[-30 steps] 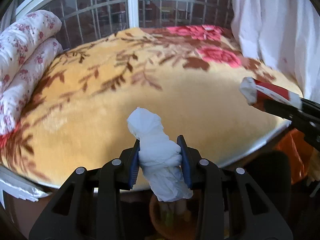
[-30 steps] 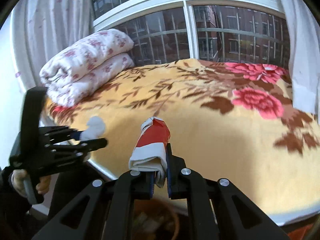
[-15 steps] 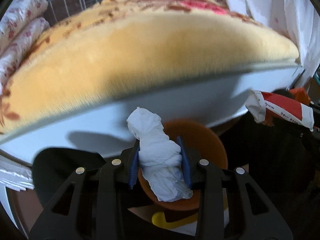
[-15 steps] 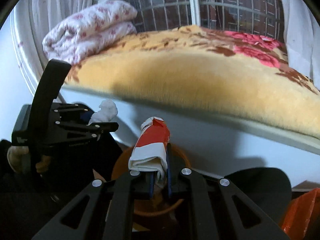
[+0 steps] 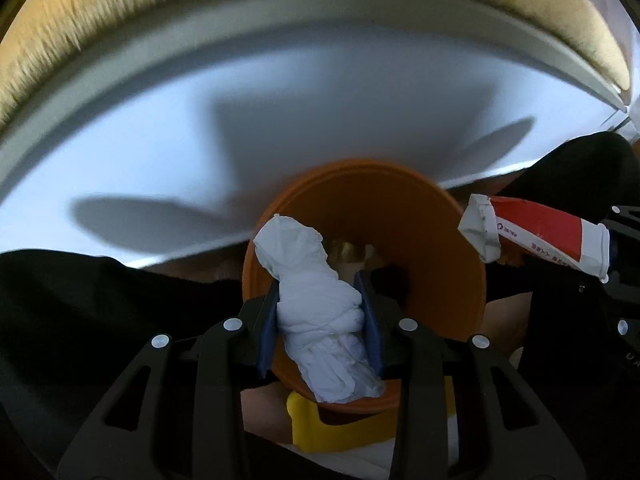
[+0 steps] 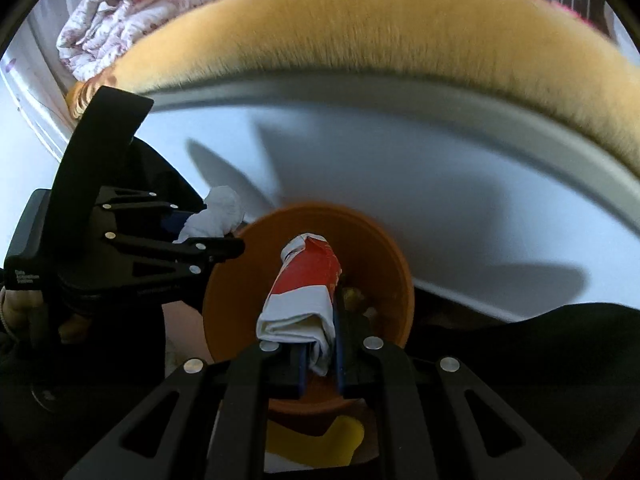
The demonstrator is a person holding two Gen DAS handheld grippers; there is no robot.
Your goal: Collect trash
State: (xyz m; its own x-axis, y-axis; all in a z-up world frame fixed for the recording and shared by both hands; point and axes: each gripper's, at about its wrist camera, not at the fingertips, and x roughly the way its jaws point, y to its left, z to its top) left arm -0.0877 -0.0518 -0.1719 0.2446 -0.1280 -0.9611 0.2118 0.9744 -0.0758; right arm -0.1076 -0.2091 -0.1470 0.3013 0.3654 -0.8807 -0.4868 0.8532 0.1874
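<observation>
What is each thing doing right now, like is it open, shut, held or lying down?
left tongs: shut on the white tissue wad.
white tissue wad: crumpled, held above the orange bin.
right tongs: shut on the red and white wrapper.
red and white wrapper: folded, held above the bin.
orange bin: open, some scraps inside.
folded quilt: rolled up on the bed.

Both wrist views have strong fisheye bending and black vignette corners. Hard light from above and behind throws crisp gripper-shaped shadows on the white bed side panel (image 5: 280, 128) ahead of the tongs. Blanket edge (image 6: 380, 40) up top is motion-smeared, and the orange bin (image 5: 440, 280) rim is slightly soft. Floor below the tongs is dark and underexposed. No glare on the crumpled tissue (image 5: 320, 312).
</observation>
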